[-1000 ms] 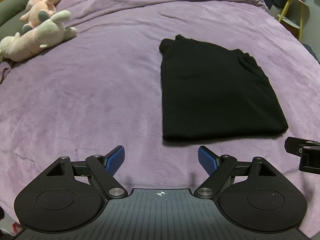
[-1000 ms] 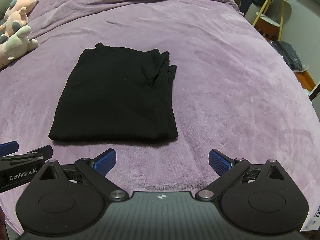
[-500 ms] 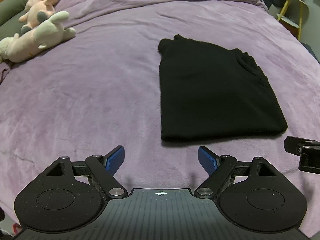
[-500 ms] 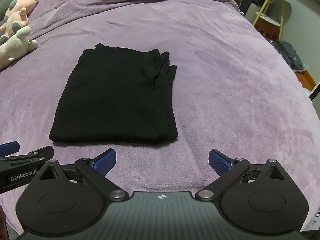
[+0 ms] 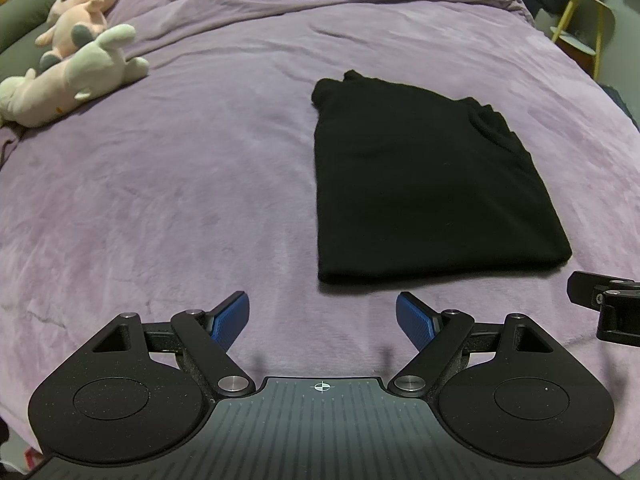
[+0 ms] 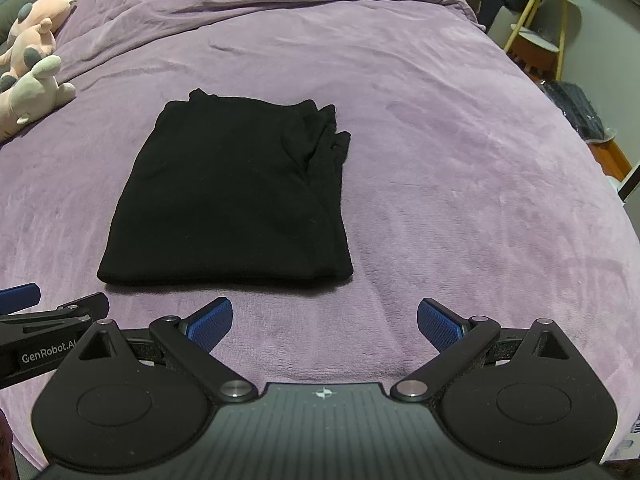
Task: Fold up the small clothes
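Note:
A black garment (image 5: 420, 184) lies folded into a flat rectangle on the purple blanket (image 5: 180, 184); it also shows in the right wrist view (image 6: 232, 200). My left gripper (image 5: 322, 320) is open and empty, just short of the garment's near left corner. My right gripper (image 6: 325, 322) is open and empty, just short of the garment's near right corner. Neither gripper touches the cloth. The right gripper's edge shows in the left wrist view (image 5: 608, 308), and the left gripper's side shows in the right wrist view (image 6: 44, 320).
Plush toys (image 5: 72, 60) lie at the far left of the bed, also in the right wrist view (image 6: 28, 68). A yellow-legged side table (image 6: 540, 20) and dark bags (image 6: 576, 108) stand beyond the bed's right edge.
The garment lies as before. Both grippers stay open and have hardly shifted.

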`<state>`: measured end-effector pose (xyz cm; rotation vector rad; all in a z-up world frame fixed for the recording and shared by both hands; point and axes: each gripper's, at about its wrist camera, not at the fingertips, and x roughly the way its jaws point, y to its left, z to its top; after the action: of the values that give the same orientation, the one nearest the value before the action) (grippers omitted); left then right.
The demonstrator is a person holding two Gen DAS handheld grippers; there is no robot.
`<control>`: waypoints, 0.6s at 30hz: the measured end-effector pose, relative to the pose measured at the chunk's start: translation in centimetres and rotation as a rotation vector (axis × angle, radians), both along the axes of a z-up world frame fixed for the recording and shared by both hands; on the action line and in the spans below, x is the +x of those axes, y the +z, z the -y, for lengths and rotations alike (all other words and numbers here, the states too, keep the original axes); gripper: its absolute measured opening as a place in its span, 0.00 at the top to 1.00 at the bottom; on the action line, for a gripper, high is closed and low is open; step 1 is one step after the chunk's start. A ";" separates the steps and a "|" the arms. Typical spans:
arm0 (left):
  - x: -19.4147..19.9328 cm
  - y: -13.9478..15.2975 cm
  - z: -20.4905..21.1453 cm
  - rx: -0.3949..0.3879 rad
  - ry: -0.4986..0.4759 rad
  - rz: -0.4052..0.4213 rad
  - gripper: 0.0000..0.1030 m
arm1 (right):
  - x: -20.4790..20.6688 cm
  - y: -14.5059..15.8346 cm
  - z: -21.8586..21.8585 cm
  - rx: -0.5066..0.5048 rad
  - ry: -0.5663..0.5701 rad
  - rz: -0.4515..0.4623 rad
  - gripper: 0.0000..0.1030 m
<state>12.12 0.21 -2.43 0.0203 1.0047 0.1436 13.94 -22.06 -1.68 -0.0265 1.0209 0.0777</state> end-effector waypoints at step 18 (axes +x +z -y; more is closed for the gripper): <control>0.2 -0.1 0.3 -0.001 -0.011 -0.005 0.16 | -0.1 -0.1 0.2 0.005 -0.009 0.004 0.04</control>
<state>12.28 -0.05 -2.57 0.0256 1.0098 0.1330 13.86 -22.29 -1.78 -0.0177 1.0168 0.0724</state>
